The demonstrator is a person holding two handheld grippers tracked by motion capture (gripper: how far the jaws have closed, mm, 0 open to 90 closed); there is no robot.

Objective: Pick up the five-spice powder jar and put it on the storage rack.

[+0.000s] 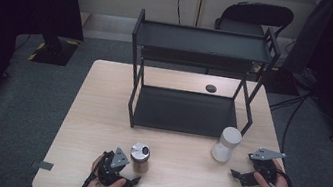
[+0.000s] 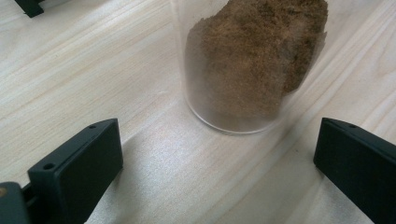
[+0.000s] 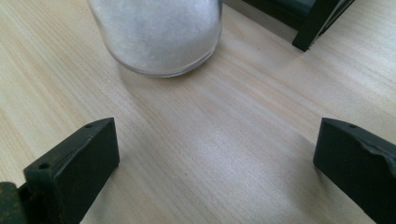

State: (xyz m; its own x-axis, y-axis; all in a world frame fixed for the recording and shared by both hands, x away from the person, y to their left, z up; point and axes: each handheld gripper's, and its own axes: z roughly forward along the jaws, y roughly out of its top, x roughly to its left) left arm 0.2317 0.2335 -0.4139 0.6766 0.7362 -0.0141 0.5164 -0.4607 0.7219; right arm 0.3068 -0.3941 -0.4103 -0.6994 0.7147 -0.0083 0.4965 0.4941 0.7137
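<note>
A clear jar of brown powder (image 1: pixel 139 156) (image 2: pixel 250 65) stands near the table's front left. My left gripper (image 1: pixel 130 181) (image 2: pixel 215 163) is open just in front of it, jaws wide apart, touching nothing. A jar of white powder (image 1: pixel 226 144) (image 3: pixel 156 35) stands to the right, in front of the black two-tier shelf (image 1: pixel 194 67). My right gripper (image 1: pixel 238 177) (image 3: pixel 215 163) sits open on the near right side of that jar, a short gap away, holding nothing.
The black shelf's foot (image 3: pixel 313 25) stands close beyond the white jar. A small black round disc (image 1: pixel 211 88) lies on the table behind the shelf. A black chair (image 1: pixel 254 19) stands beyond the table. Bare wood (image 1: pixel 101 108) spreads left of the shelf.
</note>
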